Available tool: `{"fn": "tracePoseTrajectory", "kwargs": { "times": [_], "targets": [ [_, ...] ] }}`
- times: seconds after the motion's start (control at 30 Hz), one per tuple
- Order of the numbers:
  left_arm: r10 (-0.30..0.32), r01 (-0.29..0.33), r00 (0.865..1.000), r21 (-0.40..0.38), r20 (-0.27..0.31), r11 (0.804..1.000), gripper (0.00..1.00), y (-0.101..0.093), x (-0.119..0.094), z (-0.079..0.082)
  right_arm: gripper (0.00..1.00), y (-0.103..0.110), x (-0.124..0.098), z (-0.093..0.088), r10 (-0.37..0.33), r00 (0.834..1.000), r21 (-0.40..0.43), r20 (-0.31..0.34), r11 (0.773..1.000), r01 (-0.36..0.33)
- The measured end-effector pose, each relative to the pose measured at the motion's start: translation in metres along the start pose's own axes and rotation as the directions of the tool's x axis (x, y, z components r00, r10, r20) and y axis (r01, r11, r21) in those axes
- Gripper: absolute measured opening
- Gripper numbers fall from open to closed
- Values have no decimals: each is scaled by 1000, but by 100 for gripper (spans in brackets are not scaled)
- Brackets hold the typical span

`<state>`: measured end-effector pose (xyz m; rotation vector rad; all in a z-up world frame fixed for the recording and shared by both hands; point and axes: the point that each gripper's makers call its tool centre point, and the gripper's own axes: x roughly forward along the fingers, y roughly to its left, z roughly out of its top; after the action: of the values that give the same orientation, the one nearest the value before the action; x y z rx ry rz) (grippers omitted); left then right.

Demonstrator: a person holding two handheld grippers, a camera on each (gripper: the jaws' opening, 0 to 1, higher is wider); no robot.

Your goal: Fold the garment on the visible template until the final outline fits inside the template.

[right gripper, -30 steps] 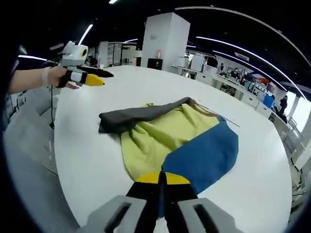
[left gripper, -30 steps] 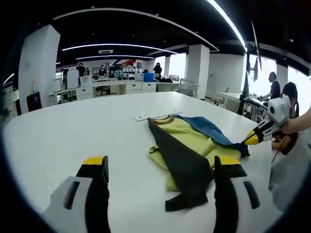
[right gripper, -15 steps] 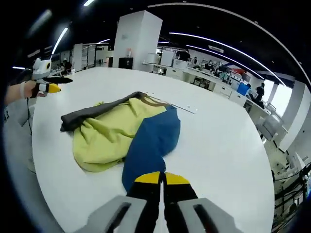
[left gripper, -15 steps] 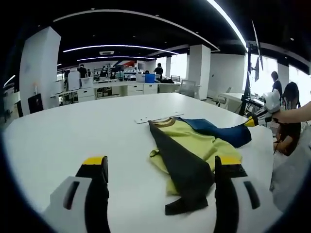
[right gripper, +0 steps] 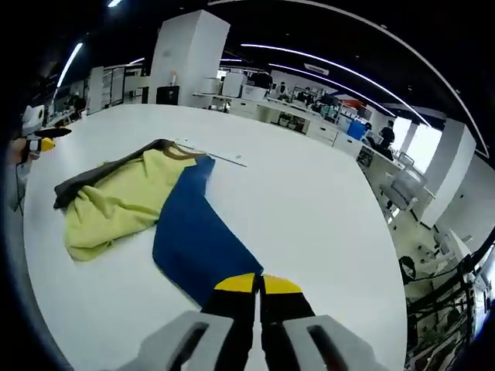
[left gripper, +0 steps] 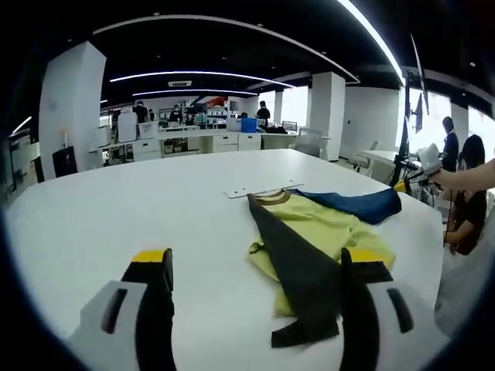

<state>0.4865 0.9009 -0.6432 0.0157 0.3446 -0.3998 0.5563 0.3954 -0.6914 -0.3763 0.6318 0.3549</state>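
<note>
Garment [right gripper: 155, 212] fabric runs right up to our right gripper [right gripper: 257, 290] in the right gripper view: the blue panel's near tip is pinched between its yellow-tipped jaws, which are pressed together on the cloth, and from there the blue stretches away to the yellow body and the dark grey sleeve lying farther off. In the left gripper view our left gripper [left gripper: 255, 267] has its jaws spread wide with nothing between them; the garment [left gripper: 309, 236] lies just beyond, its dark sleeve reaching toward the right jaw, the yellow part behind it and the blue strip drawn out to the right. It all rests on a broad white table [left gripper: 116, 209], and past the collar we see a thin white strip [left gripper: 259, 188] lying flat, touching or nearly touching the neckline; we cannot tell which. At the table's far right edge in the left gripper view, a hand [left gripper: 445, 179] holds the right gripper out level, with the blue tip at its jaws. Beyond lie an open office with white columns, desks and ceiling light strips, and people standing far back.
</note>
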Motion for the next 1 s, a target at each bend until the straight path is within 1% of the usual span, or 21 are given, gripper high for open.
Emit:
{"fn": "tracePoseTrajectory", "kwargs": {
  "times": [0.07,0.17,0.27,0.33,0.37,0.47,0.53,0.6,0.63,0.7,0.77,0.93,1.0],
  "targets": [
    [6,-6,1000,-3,6,1000,87,1,1,2,0,-14,3,0,-10,1000,27,0,1000,9],
    [9,-9,1000,-6,8,1000,87,-1,2,3,0,-32,11,-3,-23,1000,9,-21,1000,23],
    [14,-14,1000,-10,3,1000,87,0,4,2,0,-48,17,-3,-32,999,31,-28,999,33],
    [17,-17,1000,-11,-3,1000,87,0,6,0,0,-61,23,-5,-52,997,8,-49,999,53],
    [19,-19,1000,-12,-6,1000,87,1,7,-1,0,-68,26,-6,-56,997,10,-53,998,56],
    [23,-23,1000,-14,-6,1000,87,1,9,-1,0,-82,33,-6,-64,996,48,-61,997,67],
    [25,-25,1000,-18,-6,1000,87,1,10,0,0,-96,39,-7,-81,994,53,-70,995,85],
    [27,-27,1000,-17,-8,999,87,1,11,0,0,-108,44,-10,-95,992,71,-85,992,101],
    [28,-28,1000,-19,-10,999,87,0,12,0,0,-115,47,-12,-102,990,95,-94,989,111],
    [28,-28,1000,-24,-12,999,87,0,13,-1,0,-124,52,-14,-113,988,105,-102,987,123],
    [31,-32,999,-20,-19,999,87,1,14,-2,0,-132,56,-17,-125,985,88,-116,987,136],
    [33,-34,999,-25,-24,999,87,3,17,-4,0,-152,68,-20,-135,981,104,-141,983,150],
    [32,-33,999,-26,-26,999,87,3,19,-4,0,-151,72,-23,-127,979,98,-160,985,144]
  ]
}}
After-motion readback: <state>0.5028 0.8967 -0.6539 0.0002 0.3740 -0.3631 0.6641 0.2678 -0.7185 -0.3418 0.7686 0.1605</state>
